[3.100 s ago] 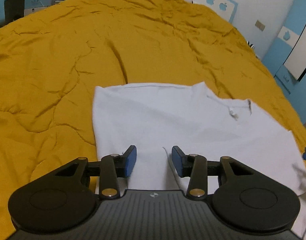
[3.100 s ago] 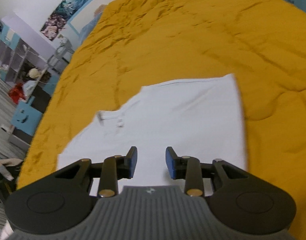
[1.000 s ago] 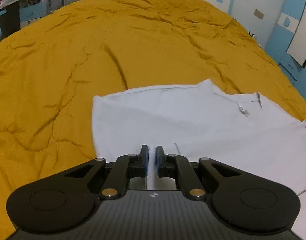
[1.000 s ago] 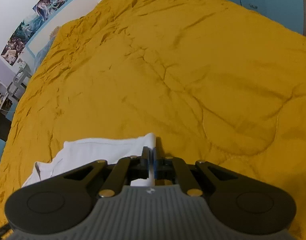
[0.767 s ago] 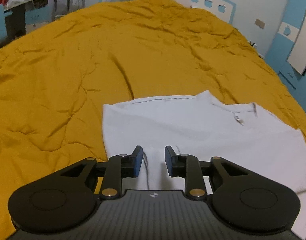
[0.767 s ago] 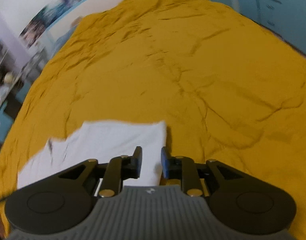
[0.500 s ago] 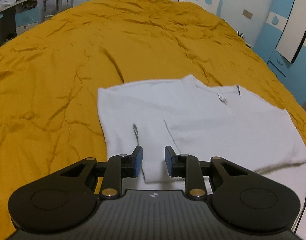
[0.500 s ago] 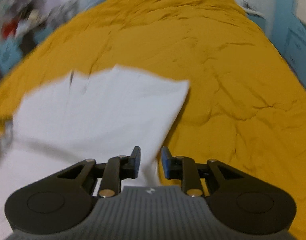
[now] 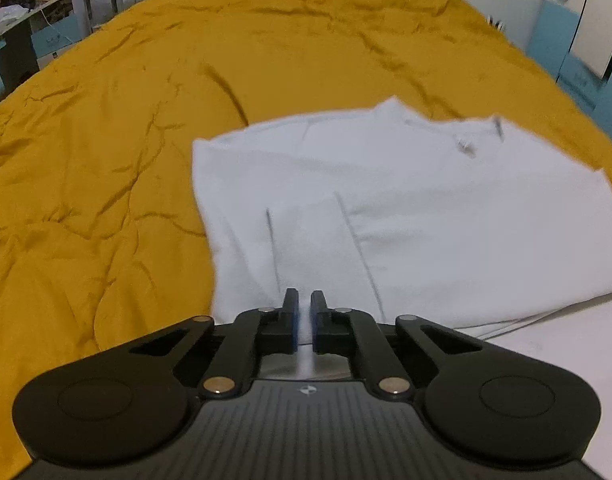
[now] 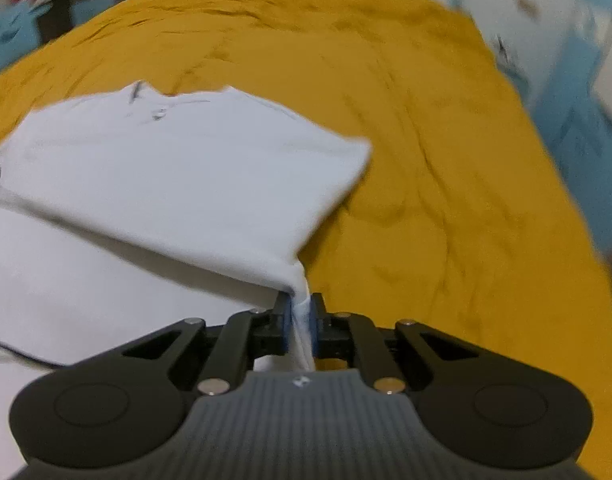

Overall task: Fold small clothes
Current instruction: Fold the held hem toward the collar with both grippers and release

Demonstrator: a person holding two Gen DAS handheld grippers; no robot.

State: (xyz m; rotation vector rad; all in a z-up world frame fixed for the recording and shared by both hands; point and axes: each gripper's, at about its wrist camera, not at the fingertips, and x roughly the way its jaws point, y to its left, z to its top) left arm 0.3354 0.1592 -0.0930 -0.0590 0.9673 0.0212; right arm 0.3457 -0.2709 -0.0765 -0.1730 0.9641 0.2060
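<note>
A white T-shirt (image 9: 406,208) lies on an orange quilt (image 9: 106,128), collar and label at the far side. My left gripper (image 9: 304,312) is shut on the shirt's near edge, cloth pinched between its blue pads. In the right wrist view the same shirt (image 10: 178,176) is lifted at its near right corner, and my right gripper (image 10: 300,312) is shut on that corner. The cloth rises in a taut fold from the bed to the jaws. A lower layer of white fabric (image 10: 66,280) lies under the lifted part.
The orange quilt (image 10: 446,180) covers the whole bed around the shirt. A desk with clutter and a chair (image 9: 34,32) stand at the far left. Blue and white cabinets (image 9: 578,40) stand at the far right by the wall.
Both grippers were open half a second ago and have closed on the shirt's near edge. The right gripper has lifted its corner, and both views have shifted with motion blur.
</note>
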